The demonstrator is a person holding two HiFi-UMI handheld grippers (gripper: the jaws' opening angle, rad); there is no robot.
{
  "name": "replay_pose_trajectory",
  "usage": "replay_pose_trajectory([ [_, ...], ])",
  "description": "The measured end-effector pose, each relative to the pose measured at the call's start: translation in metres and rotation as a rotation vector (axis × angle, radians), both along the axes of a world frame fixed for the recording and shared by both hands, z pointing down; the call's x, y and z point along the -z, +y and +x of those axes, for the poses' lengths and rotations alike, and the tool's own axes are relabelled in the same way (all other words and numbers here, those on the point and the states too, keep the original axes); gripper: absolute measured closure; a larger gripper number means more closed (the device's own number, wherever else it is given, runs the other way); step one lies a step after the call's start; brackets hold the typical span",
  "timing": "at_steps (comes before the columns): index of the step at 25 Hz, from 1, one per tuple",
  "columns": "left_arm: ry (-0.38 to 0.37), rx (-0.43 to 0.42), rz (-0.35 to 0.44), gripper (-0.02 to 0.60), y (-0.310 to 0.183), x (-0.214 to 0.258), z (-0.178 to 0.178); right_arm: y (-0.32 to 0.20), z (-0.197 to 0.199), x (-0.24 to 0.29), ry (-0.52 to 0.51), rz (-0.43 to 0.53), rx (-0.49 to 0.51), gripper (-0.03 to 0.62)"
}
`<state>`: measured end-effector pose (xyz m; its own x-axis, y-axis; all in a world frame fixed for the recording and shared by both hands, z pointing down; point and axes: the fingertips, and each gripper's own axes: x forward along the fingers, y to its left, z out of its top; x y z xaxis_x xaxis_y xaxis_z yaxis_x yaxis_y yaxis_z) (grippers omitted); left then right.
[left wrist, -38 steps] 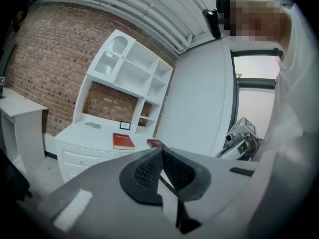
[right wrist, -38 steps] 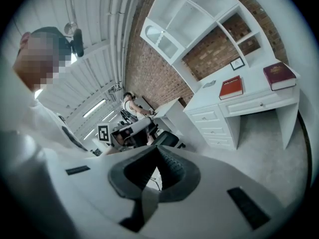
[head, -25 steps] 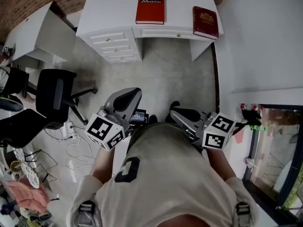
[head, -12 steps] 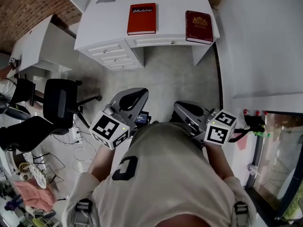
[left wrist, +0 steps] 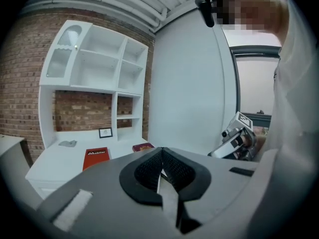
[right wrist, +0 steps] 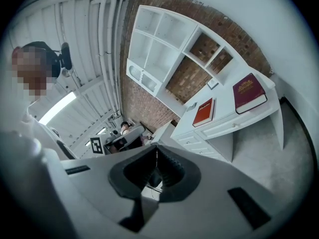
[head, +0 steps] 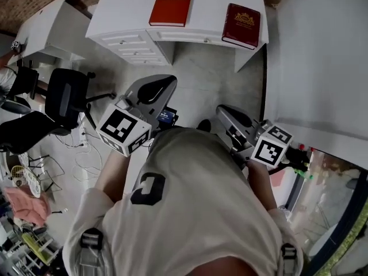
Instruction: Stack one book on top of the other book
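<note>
white desk [head: 207,10] | on it: red book [head: 170,7], maroon book [head: 242,25], apart

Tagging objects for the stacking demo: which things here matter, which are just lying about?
Job: red book, maroon book, desk, left gripper, right gripper.
Lying about: black chair, pink cloth, shelf, small frame.

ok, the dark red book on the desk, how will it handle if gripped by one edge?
The dark red book looks like a thick hardcover lying flat on the desk, so probably stiff and heavy. Gripped at one edge it may swing open. The cover looks smooth, maybe slippery.
</note>
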<state>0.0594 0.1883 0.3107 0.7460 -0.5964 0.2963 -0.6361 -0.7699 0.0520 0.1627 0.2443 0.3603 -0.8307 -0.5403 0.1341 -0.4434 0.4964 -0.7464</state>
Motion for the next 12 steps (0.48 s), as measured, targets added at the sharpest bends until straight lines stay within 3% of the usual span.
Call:
replay_pose_trajectory([
  [4,-0.005,0.068,0.011,0.578,-0.011,0.003,0.002,-0.005,0.018,-0.008,-0.025,-0.036,0.025,0.589],
  [9,0.055,0.117,-0.091,0.578,-0.007,-0.007,-0.001,-0.011,0.016,-0.014,-0.073,-0.076,0.075,0.589],
  [12,0.044,0.135,-0.105,0.578,-0.008,-0.009,0.002,-0.012,0.015,-0.017,-0.083,-0.092,0.096,0.589],
])
